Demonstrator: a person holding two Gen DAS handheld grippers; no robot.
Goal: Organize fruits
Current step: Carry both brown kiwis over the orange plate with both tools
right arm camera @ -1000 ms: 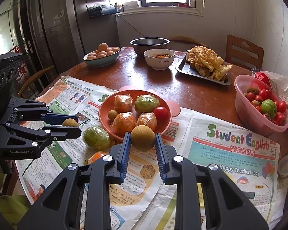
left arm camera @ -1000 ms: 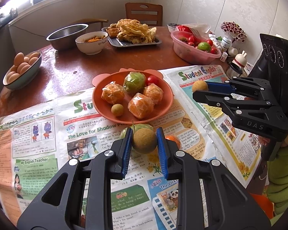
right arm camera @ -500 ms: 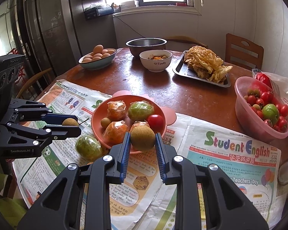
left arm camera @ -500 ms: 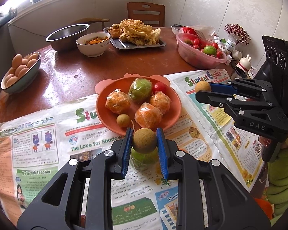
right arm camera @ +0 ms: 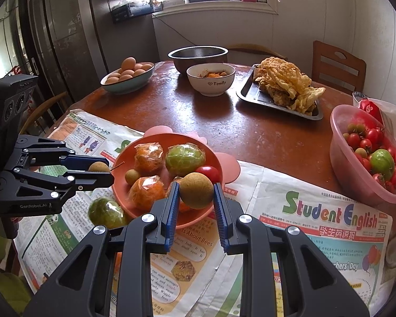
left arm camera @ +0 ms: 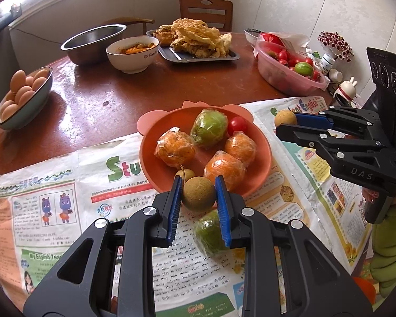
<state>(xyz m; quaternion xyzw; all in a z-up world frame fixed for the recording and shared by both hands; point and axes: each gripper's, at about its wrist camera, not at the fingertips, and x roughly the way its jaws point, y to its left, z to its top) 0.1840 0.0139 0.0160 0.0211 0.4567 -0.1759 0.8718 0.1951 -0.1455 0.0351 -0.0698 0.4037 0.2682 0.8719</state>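
An orange plate (left arm camera: 155,169) (right arm camera: 121,190) holds wrapped oranges (left arm camera: 175,148), a wrapped green fruit (left arm camera: 210,128), a cherry tomato (left arm camera: 237,124) and a small longan (left arm camera: 187,174). My left gripper (left arm camera: 198,195) is shut on a brown longan (left arm camera: 198,194) at the plate's near rim; it also shows in the right wrist view (right arm camera: 99,173). My right gripper (right arm camera: 195,191) is shut on another longan (right arm camera: 196,190) over the plate's near-right edge; it also shows in the left wrist view (left arm camera: 285,124). A wrapped green fruit (left arm camera: 210,233) (right arm camera: 105,212) lies on the newspaper.
Newspaper (right arm camera: 316,219) covers the near table. Behind stand a bowl of eggs (left arm camera: 21,97), a steel bowl (left arm camera: 92,42), a white food bowl (left arm camera: 132,52), a tray of fried food (left arm camera: 195,42) and a pink tub of tomatoes (right arm camera: 367,163). Small items sit far right (left arm camera: 345,89).
Both grippers have moved forward toward the orange plate, each still holding its longan. The left one now reaches the plate's near rim; the right one is over its edge.
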